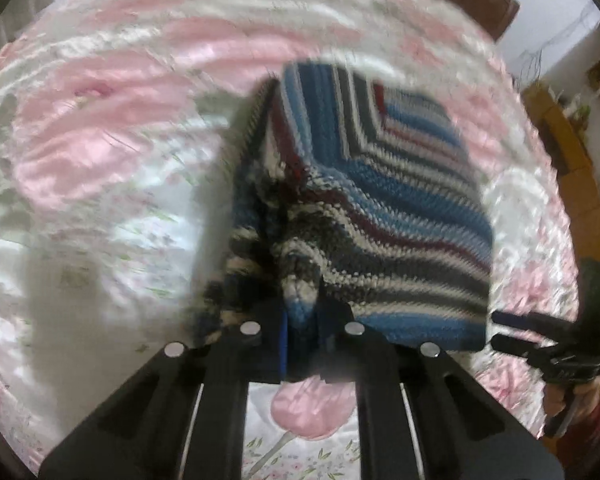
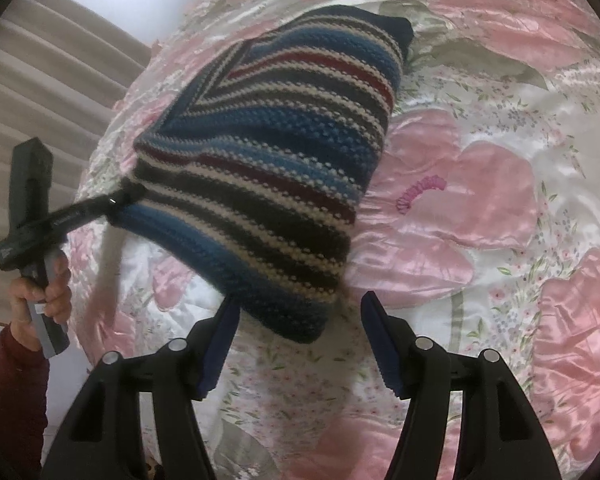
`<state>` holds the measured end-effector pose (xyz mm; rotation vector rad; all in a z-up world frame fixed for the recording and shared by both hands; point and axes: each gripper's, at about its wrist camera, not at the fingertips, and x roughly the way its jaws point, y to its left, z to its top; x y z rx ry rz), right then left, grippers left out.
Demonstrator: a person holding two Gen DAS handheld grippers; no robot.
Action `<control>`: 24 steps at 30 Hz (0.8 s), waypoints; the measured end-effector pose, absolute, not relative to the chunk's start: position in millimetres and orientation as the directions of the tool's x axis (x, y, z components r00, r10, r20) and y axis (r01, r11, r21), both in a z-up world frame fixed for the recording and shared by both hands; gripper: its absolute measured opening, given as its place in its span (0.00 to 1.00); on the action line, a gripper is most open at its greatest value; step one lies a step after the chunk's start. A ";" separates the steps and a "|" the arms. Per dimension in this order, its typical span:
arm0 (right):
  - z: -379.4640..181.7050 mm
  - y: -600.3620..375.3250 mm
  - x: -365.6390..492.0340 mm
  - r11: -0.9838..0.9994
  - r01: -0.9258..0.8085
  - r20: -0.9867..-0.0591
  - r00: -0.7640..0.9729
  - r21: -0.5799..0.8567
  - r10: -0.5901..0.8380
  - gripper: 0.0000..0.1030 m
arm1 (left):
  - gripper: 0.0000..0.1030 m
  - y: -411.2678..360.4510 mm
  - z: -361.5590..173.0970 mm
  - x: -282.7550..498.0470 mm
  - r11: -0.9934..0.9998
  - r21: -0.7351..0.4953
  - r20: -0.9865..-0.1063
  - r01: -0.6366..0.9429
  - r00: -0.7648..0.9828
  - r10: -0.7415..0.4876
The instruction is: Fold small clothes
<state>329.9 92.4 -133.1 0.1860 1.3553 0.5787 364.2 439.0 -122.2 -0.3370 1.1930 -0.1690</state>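
The striped sweater [image 2: 260, 168], soft and floppy, is pinched at one corner by the left gripper [image 1: 302, 320]. The right gripper [image 2: 296, 336] is spread wide just below the sweater's hanging corner, judged the best hold.

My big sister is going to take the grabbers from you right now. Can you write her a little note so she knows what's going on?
Left gripper: shut on a corner of the striped knit garment, holding it up off the bed.
Right gripper: open, empty, its fingers either side of the garment's lower corner but not gripping.
The garment hangs in the air over the pink floral bedspread, bunched near the left grip.
Done: picked up. It looks doubled over, though I can't tell whether that is a proper fold.
Left: probably close the right gripper on the free corner, lay the garment flat and finish folding.
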 end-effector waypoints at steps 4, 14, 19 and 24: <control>-132.8 102.2 328.9 0.845 -0.311 -0.869 0.102 0.435 0.484 0.62 | 0.08 461.3 -106.9 353.0 0.947 -0.317 -0.862 -0.044 0.429 -0.269; -151.5 95.0 330.8 0.819 -0.235 -0.833 0.062 0.524 0.550 0.64 | 0.22 450.4 -148.8 358.0 0.963 -0.269 -0.896 -0.032 0.376 -0.237; -173.5 107.8 331.6 0.792 -0.197 -0.807 0.011 0.578 0.591 0.57 | 0.44 453.2 -149.3 352.6 0.972 -0.229 -0.903 -0.047 0.383 -0.194; -181.1 109.5 334.1 0.760 -0.156 -0.772 -0.027 0.631 0.636 0.25 | 0.40 459.6 -157.9 353.7 0.963 -0.263 -0.901 -0.064 0.373 -0.222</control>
